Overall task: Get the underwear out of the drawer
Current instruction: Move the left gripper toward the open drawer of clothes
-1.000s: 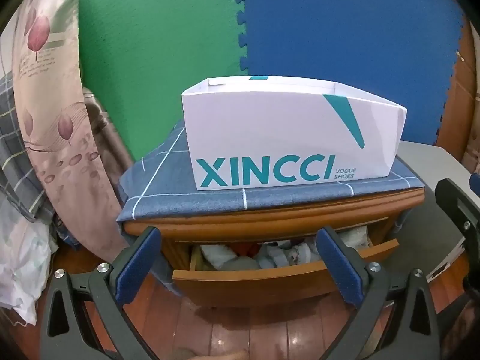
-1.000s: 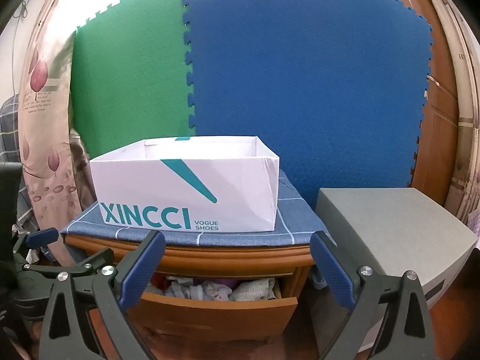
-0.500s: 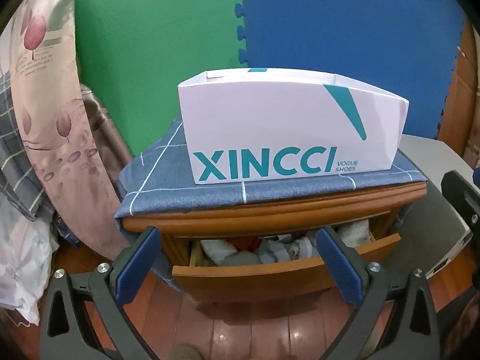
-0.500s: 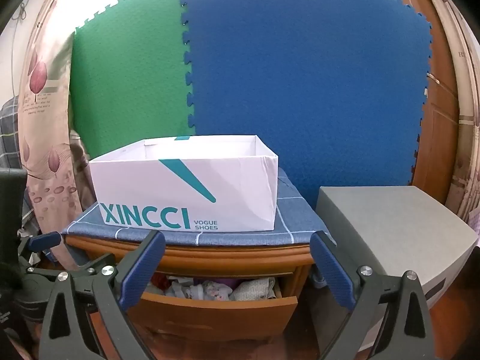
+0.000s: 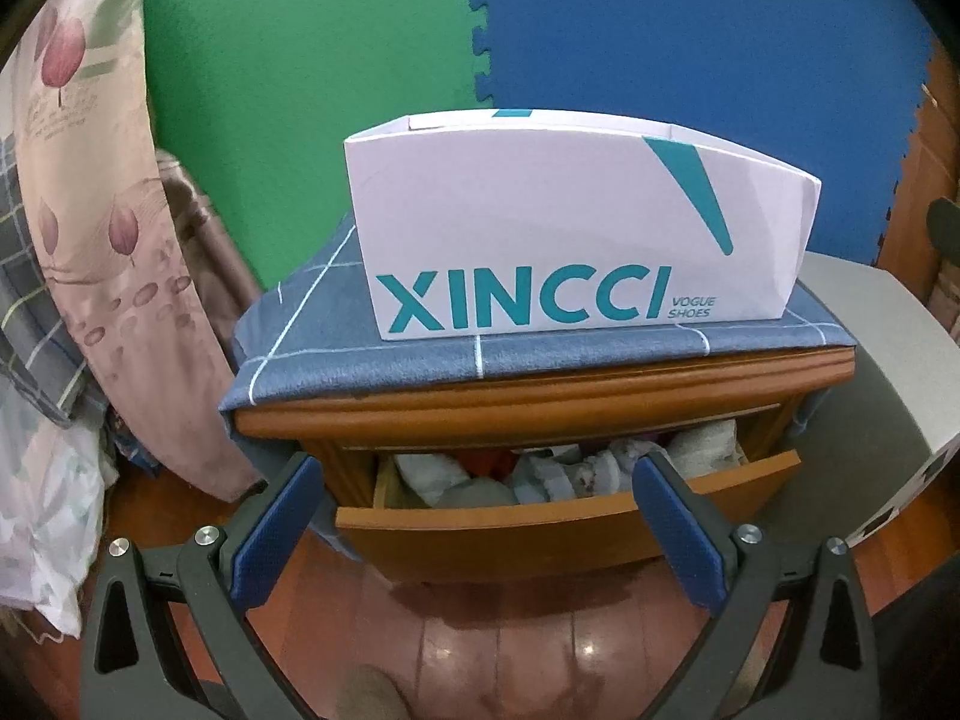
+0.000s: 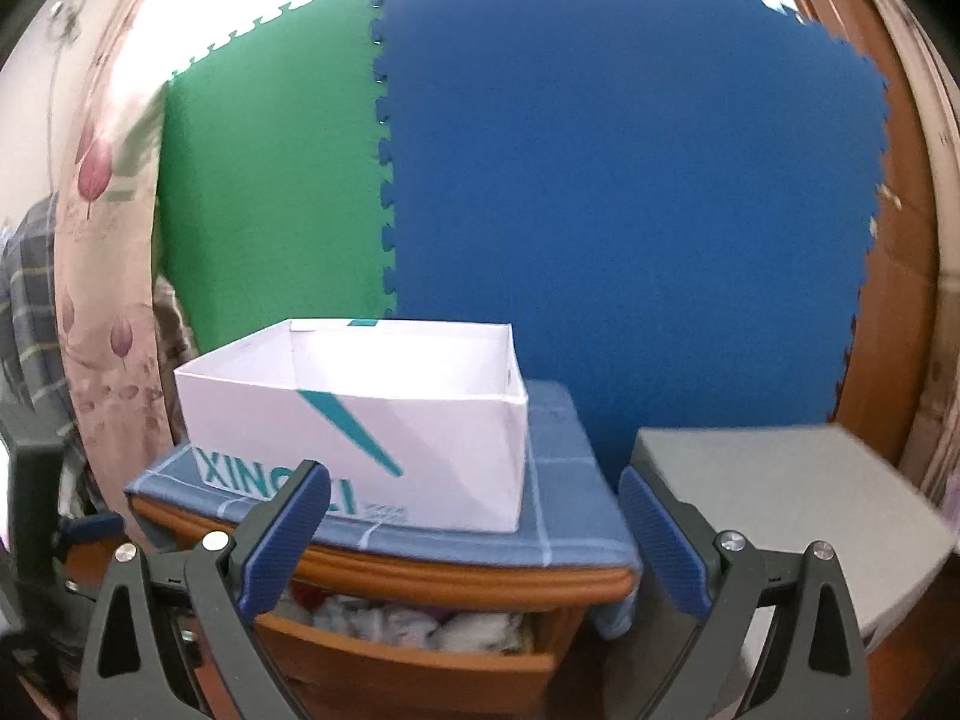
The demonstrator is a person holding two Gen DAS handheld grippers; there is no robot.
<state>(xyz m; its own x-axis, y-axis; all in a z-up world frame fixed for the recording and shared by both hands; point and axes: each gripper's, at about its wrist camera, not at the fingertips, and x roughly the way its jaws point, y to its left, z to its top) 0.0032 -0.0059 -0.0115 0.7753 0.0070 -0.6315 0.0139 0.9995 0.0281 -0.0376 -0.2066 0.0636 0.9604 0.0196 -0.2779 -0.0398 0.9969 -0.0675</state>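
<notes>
We hold our left claw (image 5: 480, 516) in front of the drawer (image 5: 540, 525), jaws spread wide, nothing between the blue pads (image 5: 276, 531). It sits level with the drawer's front, clear of it. Our right claw (image 6: 474, 534) hangs higher and to the right of the drawer, jaws equally wide apart and empty, pads (image 6: 663, 540) touching nothing.

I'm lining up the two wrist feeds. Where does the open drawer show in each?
Left wrist: the open drawer sits low at center, between the left gripper fingers.
Right wrist: the drawer lies at the bottom, left of center, its left end behind the right gripper.
Shared landmark: the white XINCCI shoe box above it.
</notes>
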